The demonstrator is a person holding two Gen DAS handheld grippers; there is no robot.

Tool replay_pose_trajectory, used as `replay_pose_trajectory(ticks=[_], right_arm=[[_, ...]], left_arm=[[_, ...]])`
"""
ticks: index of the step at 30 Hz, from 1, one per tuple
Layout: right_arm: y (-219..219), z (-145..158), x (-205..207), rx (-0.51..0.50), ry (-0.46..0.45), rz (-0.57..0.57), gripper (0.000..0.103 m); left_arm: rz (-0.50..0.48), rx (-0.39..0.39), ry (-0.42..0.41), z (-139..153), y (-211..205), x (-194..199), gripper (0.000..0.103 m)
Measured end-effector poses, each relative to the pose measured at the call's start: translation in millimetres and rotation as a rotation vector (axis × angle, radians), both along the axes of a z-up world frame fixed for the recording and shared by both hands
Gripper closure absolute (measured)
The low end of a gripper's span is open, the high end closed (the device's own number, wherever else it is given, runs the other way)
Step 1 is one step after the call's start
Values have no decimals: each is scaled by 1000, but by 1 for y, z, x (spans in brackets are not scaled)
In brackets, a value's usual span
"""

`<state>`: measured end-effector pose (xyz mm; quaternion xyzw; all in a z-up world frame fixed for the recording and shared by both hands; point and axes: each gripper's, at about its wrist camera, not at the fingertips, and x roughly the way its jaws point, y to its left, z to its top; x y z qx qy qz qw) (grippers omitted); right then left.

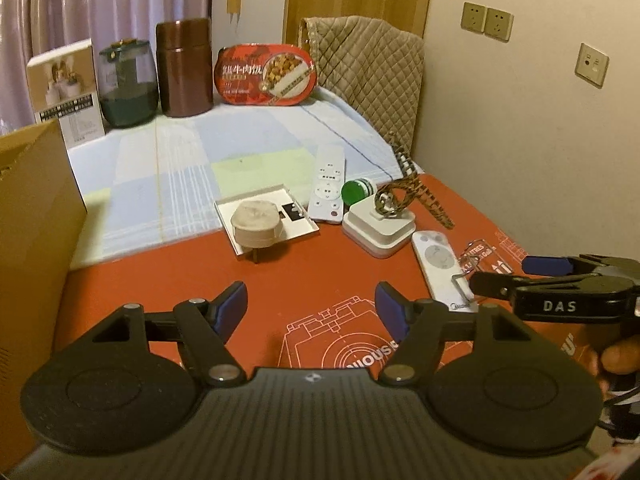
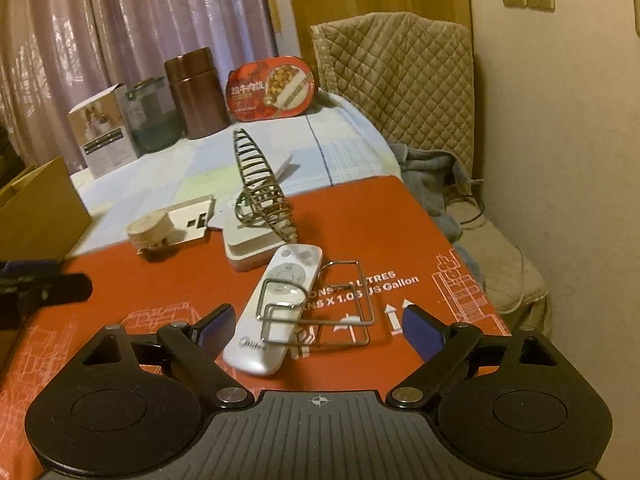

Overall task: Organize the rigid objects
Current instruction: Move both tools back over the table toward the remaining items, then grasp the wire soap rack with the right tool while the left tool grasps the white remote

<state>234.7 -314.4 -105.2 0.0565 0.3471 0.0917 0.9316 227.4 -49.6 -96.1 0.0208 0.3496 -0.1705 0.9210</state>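
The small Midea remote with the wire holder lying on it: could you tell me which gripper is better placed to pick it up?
Probably the right gripper: it is open, with the small Midea remote and wire holder directly ahead between its fingers. The left gripper, also open, faces bare red mat.

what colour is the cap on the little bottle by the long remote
Green cap, clearest in the left wrist view.

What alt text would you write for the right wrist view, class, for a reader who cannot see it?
The open right gripper hovers over a red mat, its fingers either side of a white Midea remote with a bent wire holder lying across it. Beyond stand a white box and a wire rack.
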Motion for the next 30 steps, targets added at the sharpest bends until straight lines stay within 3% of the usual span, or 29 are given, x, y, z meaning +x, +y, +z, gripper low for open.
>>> replay_pose_trajectory(ticks=[10,14,18,26,30], right_arm=[[-5,-15,15,19,3,14,17],[-7,-16,17,23,17,36,36],[-9,-12,13,22,9,44,38],[-5,-15,12,-196,-7,36,38],[8,-24,15,-196,0,108,38]], left_arm=[[-19,-18,25,-7,-7,10,37],[-24,-15,29,-9,-9,9,37],[-25,-15,35,-10,-9,8,37],[-44,-10,36,-11,-11,7,37],[-49,-3,34,-12,-10,8,37]])
